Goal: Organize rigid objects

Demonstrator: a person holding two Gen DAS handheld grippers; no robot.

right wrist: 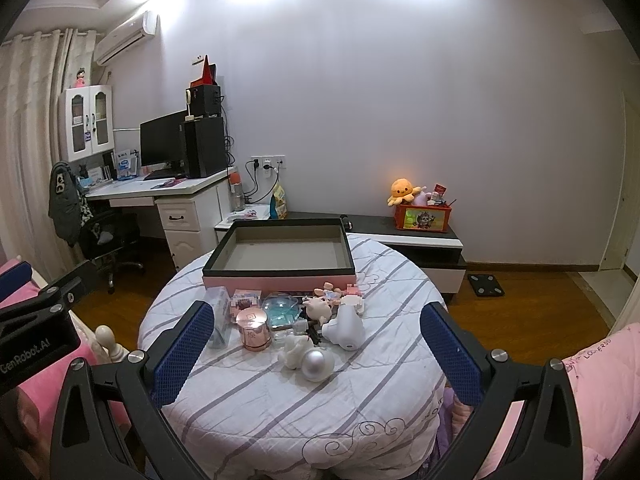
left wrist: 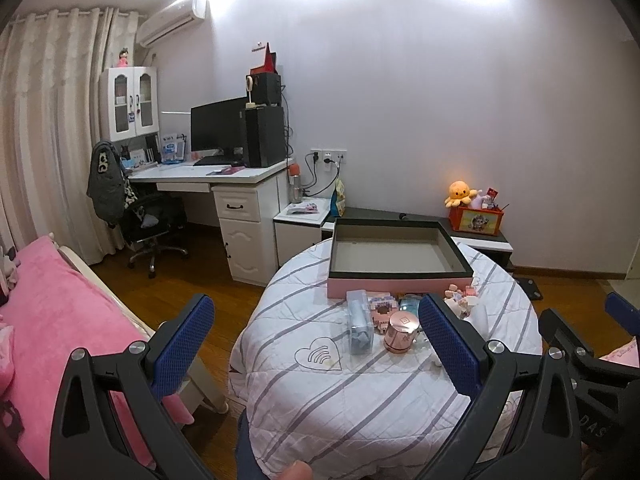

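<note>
A pink box with a dark rim (right wrist: 280,276) (left wrist: 400,284), open on top, stands at the far side of a round table under a striped cloth (right wrist: 320,400) (left wrist: 340,400). In front of it lie small items: a rose-gold jar (right wrist: 253,330) (left wrist: 400,330), a clear blue-tinted case (left wrist: 361,322) (right wrist: 219,312), a pink block toy (right wrist: 244,304), a teal piece (right wrist: 282,310), white figurines (right wrist: 344,326) and a silver ball (right wrist: 316,362). My left gripper (left wrist: 316,344) is open, near the table's left side. My right gripper (right wrist: 318,350) is open, with the items between its fingers in view but farther off.
A pink bed (left wrist: 60,312) is on the left. A white desk with monitor (left wrist: 218,176) and office chair (left wrist: 152,220) stand behind. A low cabinet holds an orange toy box (right wrist: 422,216). A scale (right wrist: 485,284) lies on the wood floor.
</note>
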